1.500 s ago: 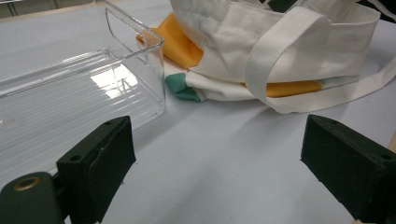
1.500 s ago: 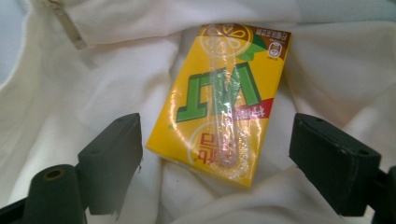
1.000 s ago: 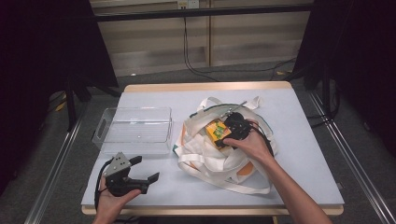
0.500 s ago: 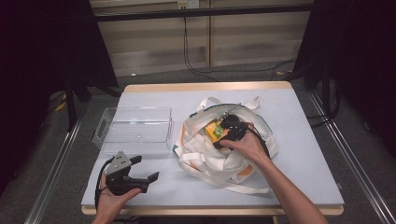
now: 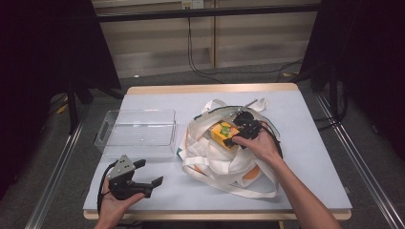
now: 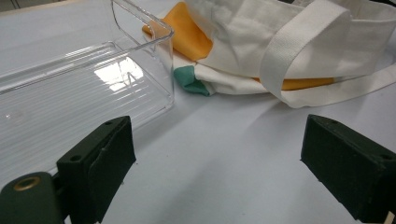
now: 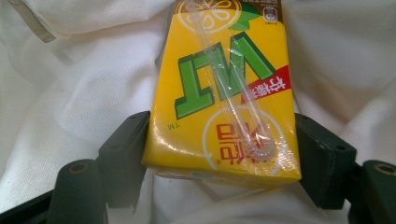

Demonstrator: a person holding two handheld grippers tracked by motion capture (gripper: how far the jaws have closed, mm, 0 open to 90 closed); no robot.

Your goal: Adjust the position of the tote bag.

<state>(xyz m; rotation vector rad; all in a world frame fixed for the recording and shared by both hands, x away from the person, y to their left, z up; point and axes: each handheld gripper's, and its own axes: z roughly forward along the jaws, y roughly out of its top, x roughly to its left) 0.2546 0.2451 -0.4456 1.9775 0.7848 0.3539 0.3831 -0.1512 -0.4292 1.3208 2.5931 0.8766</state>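
Observation:
A yellow drink carton (image 5: pixel 223 132) with a straw taped to it lies on a white tote bag (image 5: pixel 215 160) at the middle of the table. My right gripper (image 5: pixel 230 137) comes at it from the right. In the right gripper view the carton (image 7: pixel 224 93) sits between the two black jaws, whose pads (image 7: pixel 133 149) lie against both its sides; the jaws have just been closing on it. My right gripper (image 7: pixel 222 156) rests over the bag's white cloth (image 7: pixel 70 93). My left gripper (image 5: pixel 150 172) lies held at the front left edge, and it (image 6: pixel 215 158) is open over bare table.
A clear plastic bin (image 5: pixel 136 133) stands left of the bag, with nothing in it; its near corner (image 6: pixel 159 56) rises just ahead of the left gripper. The bag's straps (image 6: pixel 299 51) and orange and green patches spread toward the front. The pale table (image 5: pixel 305 124) ends at wooden edges.
The right gripper's jaws have narrowed around the carton, with the hand shifting only slightly. The left hand and its gripper have stayed put.

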